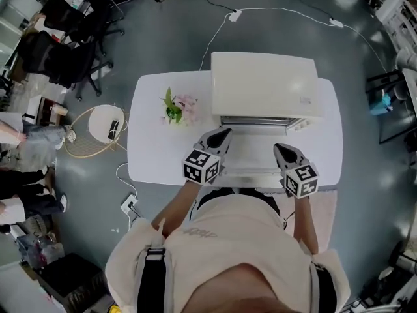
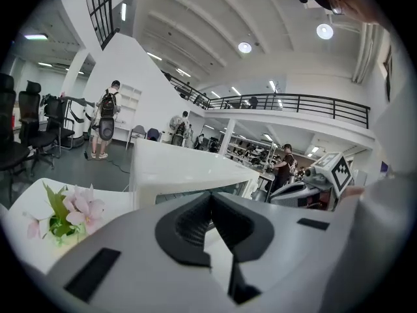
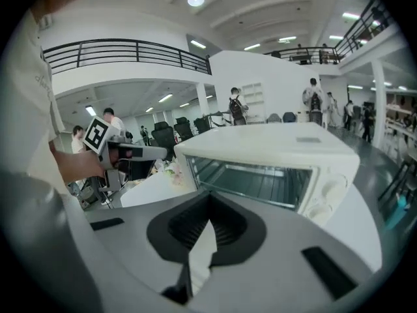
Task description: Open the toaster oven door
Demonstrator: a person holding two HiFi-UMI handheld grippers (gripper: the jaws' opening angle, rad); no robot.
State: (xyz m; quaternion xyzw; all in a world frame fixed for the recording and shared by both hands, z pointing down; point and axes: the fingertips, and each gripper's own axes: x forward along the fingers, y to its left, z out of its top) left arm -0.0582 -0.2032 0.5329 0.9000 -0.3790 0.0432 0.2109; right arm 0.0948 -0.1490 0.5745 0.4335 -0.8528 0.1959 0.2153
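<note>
While the head view looked down on both tools from above, only the gripper views showed the jaws. The left gripper (image 2: 210,197) and the right gripper (image 3: 208,197) each had their tips pressed together on nothing. Just past them, between the two, the toaster oven door (image 1: 251,152) lay folded down over the white table (image 1: 153,155). The right gripper view looked into the open toaster oven (image 3: 273,155), whose roof hid the cavity from the head camera. Pink flowers (image 1: 177,107) stood left of the oven. Beyond, a cable (image 1: 280,10) crossed the grey floor.
</note>
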